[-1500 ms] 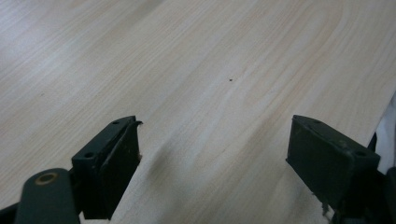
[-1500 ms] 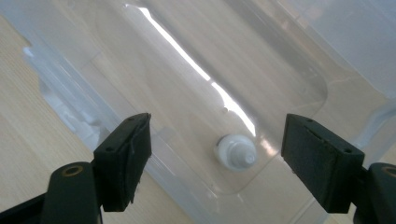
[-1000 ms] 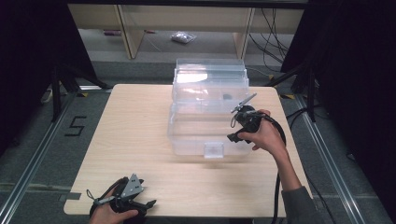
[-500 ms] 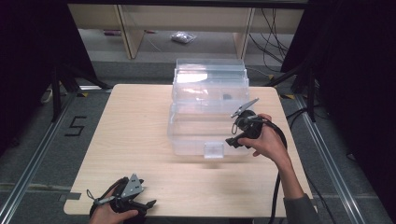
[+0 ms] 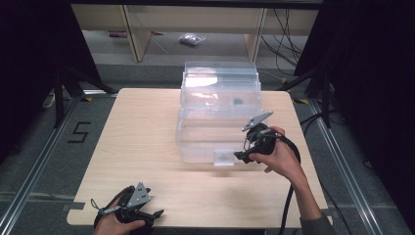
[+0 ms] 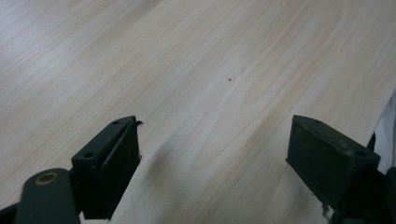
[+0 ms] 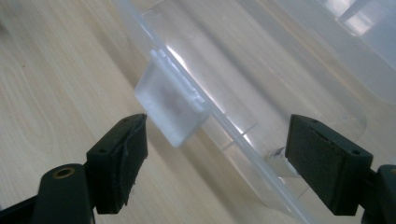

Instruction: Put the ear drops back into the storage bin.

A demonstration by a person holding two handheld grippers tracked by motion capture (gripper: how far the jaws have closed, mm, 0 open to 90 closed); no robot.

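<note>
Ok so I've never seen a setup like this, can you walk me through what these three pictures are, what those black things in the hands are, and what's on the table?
A person sits at a wooden table and holds a hand tool in each hand: a two-jaw gripper with its own small camera.

The high view looks down from above the person's side. The left gripper rests near the table's front edge. The right gripper is up at a clear plastic storage box, near the small latch tab on its front.

The left gripper view looks along that tool's two black jaws: they stand wide apart over bare wood, holding nothing.

The right gripper view does the same for the other tool: its jaws stand open, with the latch tab and the box rim between them, not yet gripped.
</note>
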